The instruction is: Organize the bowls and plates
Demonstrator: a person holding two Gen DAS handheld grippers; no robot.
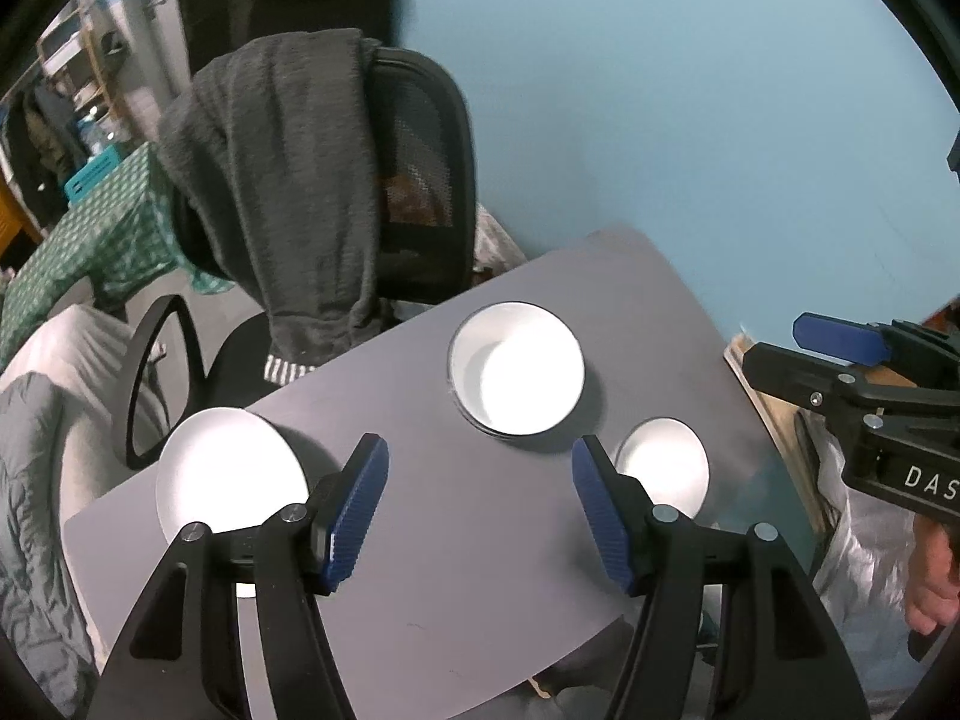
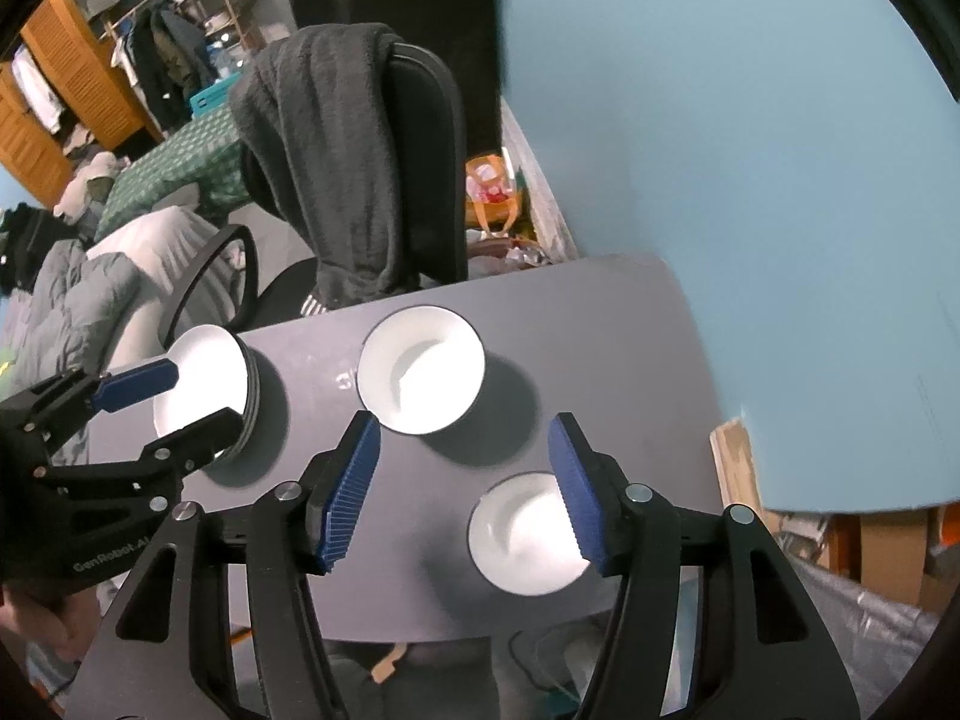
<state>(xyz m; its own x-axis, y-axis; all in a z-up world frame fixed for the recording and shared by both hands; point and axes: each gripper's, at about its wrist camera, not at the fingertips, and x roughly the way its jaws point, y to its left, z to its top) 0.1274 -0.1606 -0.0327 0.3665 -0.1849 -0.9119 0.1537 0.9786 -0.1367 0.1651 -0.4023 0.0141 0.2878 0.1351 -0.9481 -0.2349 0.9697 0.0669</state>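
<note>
Plainly, "GenRobot.AI" lettering on the left tool (image 2: 174, 402); "DAS" on the right tool (image 1: 840, 348).

Pretty clearly someone's bedroom at home. A small grey table (image 2: 600, 324) is pushed against a light blue wall (image 2: 750, 150), with a black mesh office chair (image 2: 432, 138) at about 11 o'clock that has a dark grey fleece (image 2: 336, 138) slung over its back. Off toward 10 o'clock there's a bed with a green patterned cover (image 2: 180, 174) and a rumpled grey duvet (image 2: 72, 294), then wooden louvered wardrobe doors (image 2: 72, 78) and jackets hanging on a rack (image 2: 168, 60).
</note>
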